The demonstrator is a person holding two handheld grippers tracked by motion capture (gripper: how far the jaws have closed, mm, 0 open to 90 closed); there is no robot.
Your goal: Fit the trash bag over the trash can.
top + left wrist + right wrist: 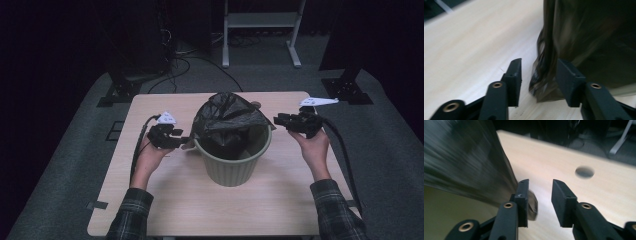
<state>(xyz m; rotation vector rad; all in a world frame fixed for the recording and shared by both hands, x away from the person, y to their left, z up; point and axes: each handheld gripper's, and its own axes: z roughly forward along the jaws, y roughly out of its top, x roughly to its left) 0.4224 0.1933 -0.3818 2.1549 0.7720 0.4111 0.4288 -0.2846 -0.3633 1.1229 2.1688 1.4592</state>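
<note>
The round pale green plastic bin (pixel 233 160) stands in the middle of the light wooden desk (pixel 150 200). A crinkly black plastic bag (pixel 227 120) sits in its mouth, bunched up high and not yet pulled over the rim.

My left fingers (pixel 186 140) are at 9 o'clock from the bin, right beside the rim. They stand apart. In the left gripper view a hanging edge of the bag (pixel 544 72) lies in the gap between them, but the pads do not press on it.

My right fingers (pixel 278 120) are at 3 o'clock from the bin, a little off the rim. They stand apart too. In the right gripper view the bag's edge (pixel 532 206) lies just outside the finger nearest the bin, with bare desk in the gap.

So I think the left side is nearer to a grab. The bag edge runs along the rim, and each hand must reach inward toward the bin to catch it.

I can read no words or labels anywhere.
</note>
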